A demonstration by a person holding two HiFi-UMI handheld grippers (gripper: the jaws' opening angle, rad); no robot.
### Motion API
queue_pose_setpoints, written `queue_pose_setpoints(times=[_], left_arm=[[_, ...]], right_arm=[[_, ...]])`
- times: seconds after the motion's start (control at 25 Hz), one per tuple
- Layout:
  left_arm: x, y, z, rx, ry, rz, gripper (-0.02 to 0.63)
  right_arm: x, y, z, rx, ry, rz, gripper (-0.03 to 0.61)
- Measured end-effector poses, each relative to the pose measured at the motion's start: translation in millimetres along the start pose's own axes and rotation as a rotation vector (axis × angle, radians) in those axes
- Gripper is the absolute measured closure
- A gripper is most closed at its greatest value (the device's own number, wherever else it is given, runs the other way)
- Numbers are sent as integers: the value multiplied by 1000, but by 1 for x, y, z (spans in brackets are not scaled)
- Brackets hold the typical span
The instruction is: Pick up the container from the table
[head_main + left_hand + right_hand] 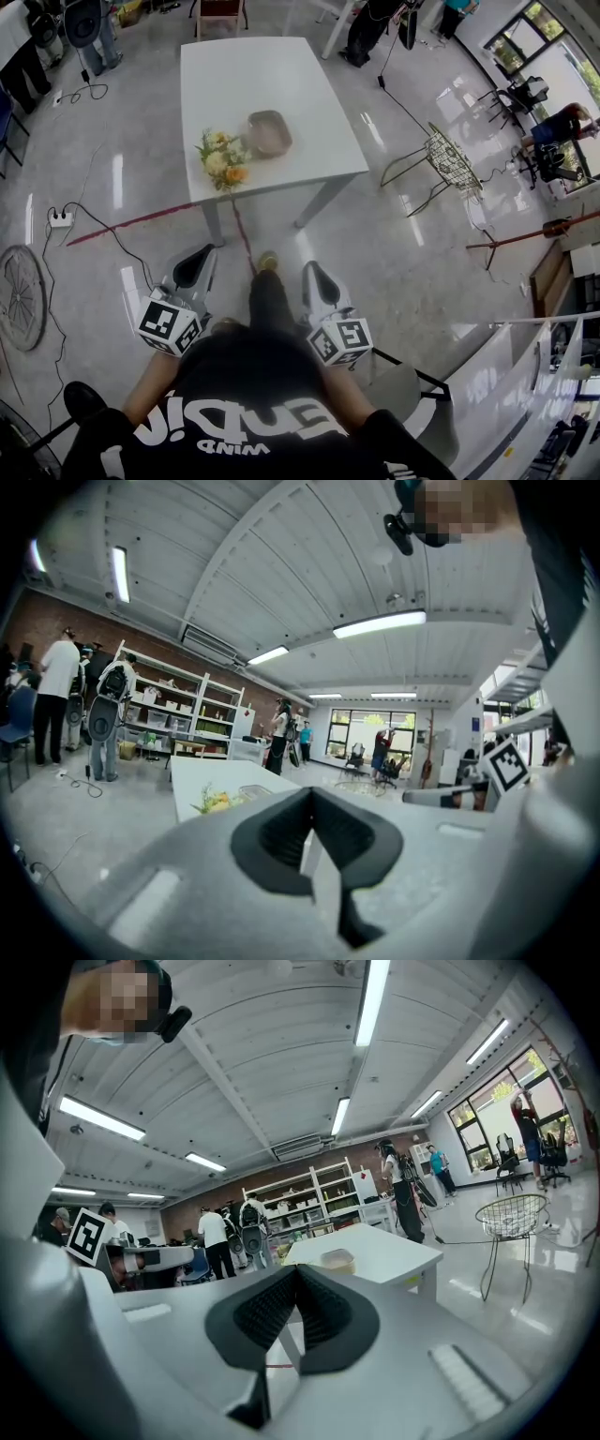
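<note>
The container (269, 132) sits on the white table (281, 75), close to the near edge. A bunch of flowers (222, 159) is just beside it, on its left. The container looks almost round from above, so I cannot pick out a long side. Both grippers are well apart from the table, out over the floor, and both point toward it. The container lies straight ahead, about between the two of them. The right gripper (312, 274) looks a little nearer to it, and the flowers are not in its way. The left gripper (200, 261) would have to go past the flowers first. On each gripper the two fingers are pressed together, with nothing between them. I think the fingers must spread wide before they can go around the container. For now the person has to step closer to the table.
</note>
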State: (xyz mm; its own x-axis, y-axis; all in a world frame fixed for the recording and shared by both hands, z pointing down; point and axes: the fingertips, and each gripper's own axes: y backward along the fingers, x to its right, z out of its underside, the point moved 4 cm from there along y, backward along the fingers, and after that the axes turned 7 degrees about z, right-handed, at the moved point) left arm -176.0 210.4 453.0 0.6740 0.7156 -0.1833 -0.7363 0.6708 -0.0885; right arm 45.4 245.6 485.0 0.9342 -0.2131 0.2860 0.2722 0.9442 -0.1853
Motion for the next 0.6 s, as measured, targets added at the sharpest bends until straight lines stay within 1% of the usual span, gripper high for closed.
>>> queue_pose_setpoints(times=[0.32,0.6], left_arm=[[-39,-34,0,-4,5,-15,612],[-86,-97,-18,-8,20,-31,612]], right_arm=[[16,-57,-4,-1,-24,-13,578],[43,-134,-28,-19,-32,-46,578]])
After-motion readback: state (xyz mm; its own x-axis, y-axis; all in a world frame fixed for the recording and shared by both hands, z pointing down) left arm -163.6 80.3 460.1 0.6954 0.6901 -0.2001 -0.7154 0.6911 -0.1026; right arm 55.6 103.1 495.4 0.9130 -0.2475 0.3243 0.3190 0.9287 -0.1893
